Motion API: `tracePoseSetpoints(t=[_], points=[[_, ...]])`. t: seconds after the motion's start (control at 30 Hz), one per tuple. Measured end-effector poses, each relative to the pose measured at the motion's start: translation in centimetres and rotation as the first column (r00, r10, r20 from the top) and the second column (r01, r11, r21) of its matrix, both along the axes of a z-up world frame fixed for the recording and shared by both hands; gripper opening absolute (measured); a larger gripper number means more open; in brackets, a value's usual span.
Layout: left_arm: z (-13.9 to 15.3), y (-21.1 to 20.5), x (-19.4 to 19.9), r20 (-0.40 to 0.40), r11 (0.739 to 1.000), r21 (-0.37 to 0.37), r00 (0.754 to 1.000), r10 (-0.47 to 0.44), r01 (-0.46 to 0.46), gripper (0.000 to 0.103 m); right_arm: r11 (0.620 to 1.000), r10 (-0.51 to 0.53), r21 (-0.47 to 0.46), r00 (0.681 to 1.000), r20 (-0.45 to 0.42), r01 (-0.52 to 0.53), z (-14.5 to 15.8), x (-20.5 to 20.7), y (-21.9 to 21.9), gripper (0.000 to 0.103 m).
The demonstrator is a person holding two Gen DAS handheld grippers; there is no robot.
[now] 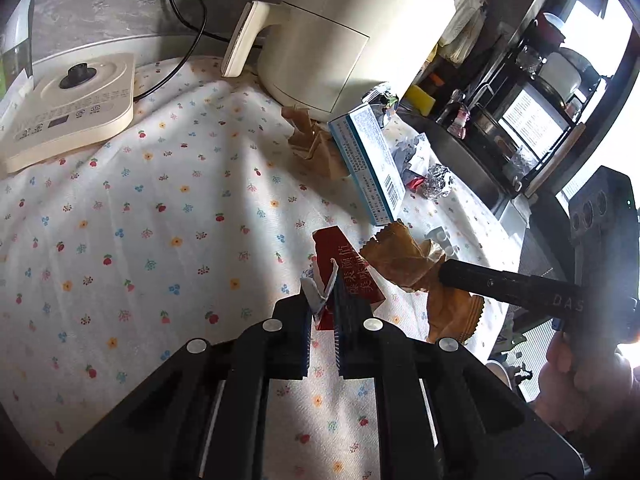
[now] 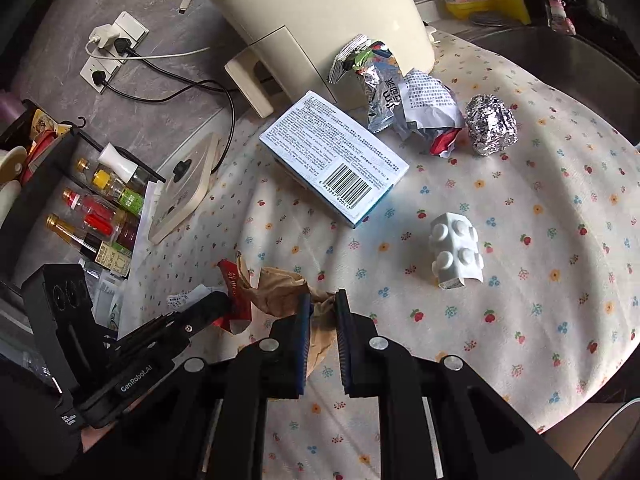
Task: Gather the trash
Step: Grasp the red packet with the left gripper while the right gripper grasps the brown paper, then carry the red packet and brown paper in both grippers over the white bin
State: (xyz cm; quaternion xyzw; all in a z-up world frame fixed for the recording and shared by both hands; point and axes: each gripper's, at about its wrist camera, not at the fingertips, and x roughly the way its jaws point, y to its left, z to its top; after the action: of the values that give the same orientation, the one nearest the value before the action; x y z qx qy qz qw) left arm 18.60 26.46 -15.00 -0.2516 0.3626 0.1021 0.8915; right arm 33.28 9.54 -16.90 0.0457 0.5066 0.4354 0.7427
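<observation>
Left gripper pinches a red printed paper wrapper; right gripper is closed on a crumpled brown paper wrapper, both at the near edge of the floral tablecloth. Judged best practice: keep both grips firm and lift straight, clear of the blue-and-white carton.

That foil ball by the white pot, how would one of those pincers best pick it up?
The foil ball is best gripped across its middle, coming down from above. It sits free on the tablecloth, roundish with no handle or edge, so any pair of opposite sides would do. The crumpled wrappers lie close on one side, so probably keep the fingers clear of them.
</observation>
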Motion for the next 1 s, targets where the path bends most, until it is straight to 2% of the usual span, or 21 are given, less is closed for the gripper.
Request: tracePoseSetpoints(t=[0.23, 0.47, 0.67, 1.0], points=[[1.6, -2.9, 1.6, 0.023, 0.998, 0.014, 0.998, -0.056, 0.056, 0.009, 0.994, -0.109, 0.027, 0.993, 0.034, 0.108, 1.8, 0.4, -6.3, 0.013], [2.5, -9.4, 4.9, 0.037, 0.981, 0.020, 0.981, -0.191, 0.191, 0.009, 0.963, -0.269, 0.029, 0.961, 0.056, 0.268, 2.7, 1.2, -15.7, 0.013], [3.0, -16.0, 8.0, 0.040, 0.949, 0.032, 0.948, -0.315, 0.314, 0.010, 0.913, -0.407, 0.020, 0.911, 0.064, 0.407, 2.6, 1.1, -24.2, 0.013], [3.3, -26.5, 11.1, 0.022, 0.879, 0.040, 0.879, -0.477, 0.476, 0.010, 0.807, -0.590, -0.001, 0.807, 0.038, 0.590, 0.9, 0.2, -37.1, 0.013]])
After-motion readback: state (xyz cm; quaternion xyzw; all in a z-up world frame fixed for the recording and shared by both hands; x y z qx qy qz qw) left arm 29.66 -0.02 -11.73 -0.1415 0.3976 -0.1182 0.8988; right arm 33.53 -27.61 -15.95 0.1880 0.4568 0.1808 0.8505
